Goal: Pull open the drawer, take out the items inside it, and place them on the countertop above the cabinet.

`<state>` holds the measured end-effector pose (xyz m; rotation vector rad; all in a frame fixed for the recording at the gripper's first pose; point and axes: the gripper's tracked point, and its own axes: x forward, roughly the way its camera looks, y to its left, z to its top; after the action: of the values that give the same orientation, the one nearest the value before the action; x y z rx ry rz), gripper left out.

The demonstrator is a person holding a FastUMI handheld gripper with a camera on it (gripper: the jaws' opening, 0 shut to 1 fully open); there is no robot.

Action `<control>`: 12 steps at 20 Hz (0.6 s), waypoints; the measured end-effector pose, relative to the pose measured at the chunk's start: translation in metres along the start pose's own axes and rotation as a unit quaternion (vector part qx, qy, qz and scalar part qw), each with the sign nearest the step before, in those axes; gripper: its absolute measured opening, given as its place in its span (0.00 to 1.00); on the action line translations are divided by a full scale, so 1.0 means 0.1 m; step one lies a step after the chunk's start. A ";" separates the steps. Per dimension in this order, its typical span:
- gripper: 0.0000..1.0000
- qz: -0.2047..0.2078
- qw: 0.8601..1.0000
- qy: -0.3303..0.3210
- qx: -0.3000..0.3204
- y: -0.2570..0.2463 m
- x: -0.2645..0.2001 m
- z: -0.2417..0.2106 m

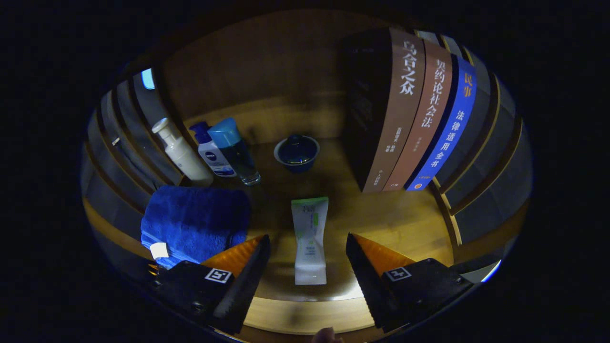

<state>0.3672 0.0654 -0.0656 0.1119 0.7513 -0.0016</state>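
Tool (308,247) spread wide, flat squeeze tube (310,238) between — untouched

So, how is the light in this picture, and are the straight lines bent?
Gripper view: dim overall, the brightest patch falling on the wooden surface around the white and green tube, which lies between the open tongs; the back corners are dark. Fisheye distortion curves the three upright books and the side slats.

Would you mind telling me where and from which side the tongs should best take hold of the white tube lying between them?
Probably at its narrower waist: the white tube lies flat, lengthwise between the open tongs. Come from above, one finger on each long edge.
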 end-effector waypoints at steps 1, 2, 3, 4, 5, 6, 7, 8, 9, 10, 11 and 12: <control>1.00 0.005 1.000 -0.019 -0.003 0.04 -0.06 0.01; 1.00 0.009 0.999 -0.040 -0.008 0.07 -0.14 0.01; 1.00 0.009 0.998 -0.063 -0.013 0.08 -0.21 0.00; 1.00 0.001 0.996 -0.088 -0.015 0.05 -0.30 -0.03; 1.00 -0.003 0.993 -0.113 -0.016 0.07 -0.41 -0.08; 1.00 -0.007 0.991 -0.131 -0.016 0.06 -0.50 -0.13; 1.00 -0.010 0.989 -0.149 -0.017 0.06 -0.60 -0.21; 1.00 -0.012 0.986 -0.167 -0.018 0.07 -0.70 -0.28; 1.00 -0.009 0.982 -0.188 -0.021 0.09 -0.81 -0.36; 1.00 -0.008 0.978 -0.208 -0.024 0.11 -0.91 -0.45; 1.00 -0.009 0.973 -0.227 -0.027 0.10 -1.01 -0.52; 1.00 -0.011 0.969 -0.244 -0.029 0.10 -1.11 -0.64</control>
<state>0.2427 0.0772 -0.0348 0.0432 0.2594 -0.0266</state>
